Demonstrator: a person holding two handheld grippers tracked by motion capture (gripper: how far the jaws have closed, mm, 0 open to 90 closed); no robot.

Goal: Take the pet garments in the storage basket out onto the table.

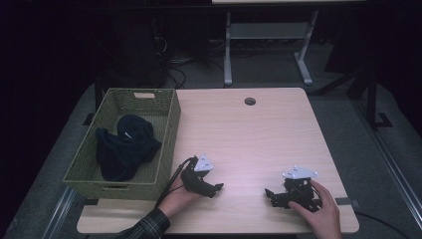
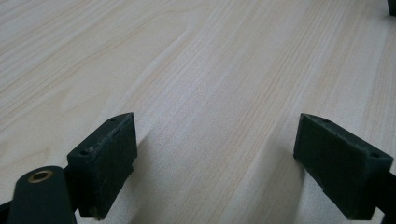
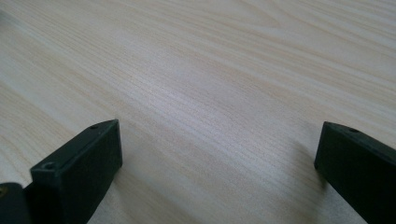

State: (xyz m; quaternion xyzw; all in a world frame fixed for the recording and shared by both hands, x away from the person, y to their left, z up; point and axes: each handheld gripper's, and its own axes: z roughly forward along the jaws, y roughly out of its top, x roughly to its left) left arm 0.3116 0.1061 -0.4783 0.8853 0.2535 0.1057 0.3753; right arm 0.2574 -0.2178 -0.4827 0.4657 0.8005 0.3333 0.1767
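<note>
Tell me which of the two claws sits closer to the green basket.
The left claw. It rests on the table just right of the green basket, while the right claw lies farther away, toward the table's right edge.

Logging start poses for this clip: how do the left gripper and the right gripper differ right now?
The left gripper lies close beside the basket; the right gripper sits nearer the table's right edge. The left one points right, the right one points left. Both rest low on the table, open, holding nothing.

My black jaws over pale wood-grain table [image 1: 249,134]; olive-green woven basket [image 1: 166,144], dark navy cloth [image 1: 124,147], plaid sleeve [image 1: 149,226].
</note>
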